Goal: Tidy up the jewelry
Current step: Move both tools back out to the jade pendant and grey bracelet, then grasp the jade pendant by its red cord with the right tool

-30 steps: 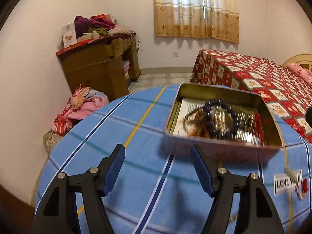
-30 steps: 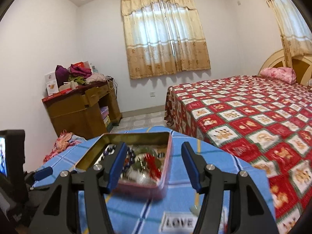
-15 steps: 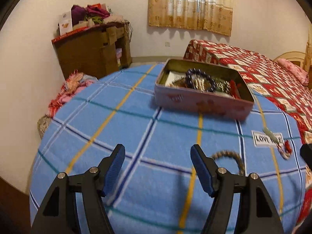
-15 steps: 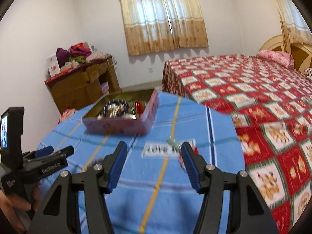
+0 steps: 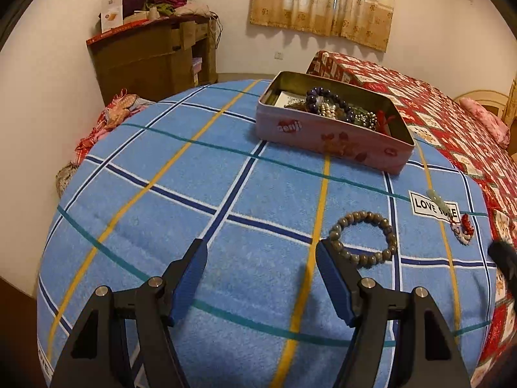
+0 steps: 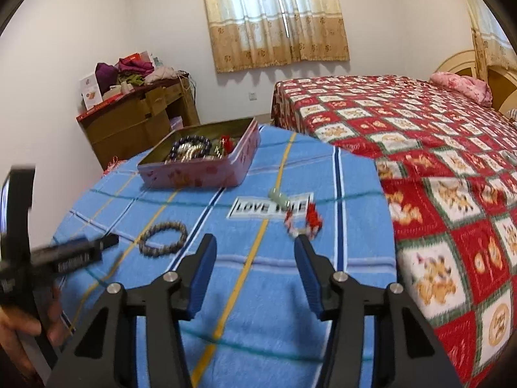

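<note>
A bedroom: a counter draped in a blue plaid cloth (image 5: 181, 213) stands beside a bed with a red patterned cover (image 6: 436, 148); a curtained window (image 6: 278, 16) fills the far wall.

Left wrist view. The left claw (image 5: 260, 255) hangs just above the cloth, its blue pads apart with only bare cloth between them. Touching the tip of its right finger lies a brown bead bracelet (image 5: 363, 239), resting flat on the cloth outside the jaws. Farther ahead and to the right, a pale green pendant (image 5: 436, 199) lies across a white "LOVE YOU" label (image 5: 420, 205), with a small red and white charm (image 5: 463, 228) beside it. Beyond, an open pink tin (image 5: 329, 135) holds a dark bead bracelet (image 5: 329, 100) among tangled metal chains. Only this view shows the brown bracelet's whole ring sharply.

Right wrist view. The right claw (image 6: 255, 245) has just been closing; its jaws stand partly open, nothing between them. The red and white charm (image 6: 305, 221) sits just beyond the tip of its right finger. The label (image 6: 255, 207) and green pendant (image 6: 279, 196) lie straight ahead, the brown bracelet (image 6: 163, 237) ahead to the left, the tin (image 6: 200, 173) farther on. Only this view shows the left claw from outside, blurred, its tip (image 6: 97, 245) near the brown bracelet, with a hand (image 6: 19, 326) gripping its handle; also the pink pillow (image 6: 462, 85) and a cluttered wooden desk (image 6: 135, 119) against the far wall.
</note>
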Available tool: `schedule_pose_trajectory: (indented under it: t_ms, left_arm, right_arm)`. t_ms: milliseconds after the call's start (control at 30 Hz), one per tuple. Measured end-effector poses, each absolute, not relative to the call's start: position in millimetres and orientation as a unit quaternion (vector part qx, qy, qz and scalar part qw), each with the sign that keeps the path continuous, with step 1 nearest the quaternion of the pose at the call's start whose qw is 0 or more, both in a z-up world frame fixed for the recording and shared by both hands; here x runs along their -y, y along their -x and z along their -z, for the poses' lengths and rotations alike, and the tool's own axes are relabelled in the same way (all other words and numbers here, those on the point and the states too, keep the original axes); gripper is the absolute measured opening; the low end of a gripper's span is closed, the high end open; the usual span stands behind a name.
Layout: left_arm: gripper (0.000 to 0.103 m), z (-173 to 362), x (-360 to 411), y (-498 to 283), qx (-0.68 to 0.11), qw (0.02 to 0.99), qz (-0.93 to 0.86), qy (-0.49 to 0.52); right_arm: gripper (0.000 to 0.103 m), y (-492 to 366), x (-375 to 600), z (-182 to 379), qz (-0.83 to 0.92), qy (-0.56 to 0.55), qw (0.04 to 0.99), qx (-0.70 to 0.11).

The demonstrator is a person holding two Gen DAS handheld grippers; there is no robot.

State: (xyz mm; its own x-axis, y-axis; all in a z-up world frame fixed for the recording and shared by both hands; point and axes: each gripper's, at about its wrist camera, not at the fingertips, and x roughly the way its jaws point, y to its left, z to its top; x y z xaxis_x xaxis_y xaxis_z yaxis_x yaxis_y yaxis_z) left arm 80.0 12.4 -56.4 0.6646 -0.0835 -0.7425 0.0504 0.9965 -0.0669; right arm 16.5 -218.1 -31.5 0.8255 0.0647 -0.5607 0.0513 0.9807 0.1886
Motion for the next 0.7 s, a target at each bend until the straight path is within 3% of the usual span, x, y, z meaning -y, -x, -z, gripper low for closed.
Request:
schedule_pose_trajectory:
  t_ms: [467,500,567,700]
  left_arm:
    - [0.07,62,-13,-77,-0.427,0.903,0.047,0.03]
    - [0.07,62,-14,-77,-0.427,0.902,0.047,0.031]
    - [0.07,62,-13,-77,-0.429,0.901,0.048,0.03]
    - [0.07,63,-11,-79,-0.433,0.9,0.052,0.024]
  right_arm:
    - [0.047,-84,236,60,-0.008,-0.066,0.906,-0.418]
    - [0.045,-83,233,61,-0.004,-0.053,0.906,-0.42]
    - [0.021,-81,231,62,0.003,-0.032,0.904,-0.427]
    - [0.013,-73,246,65,-0.023,-0.095,0.896,-0.433]
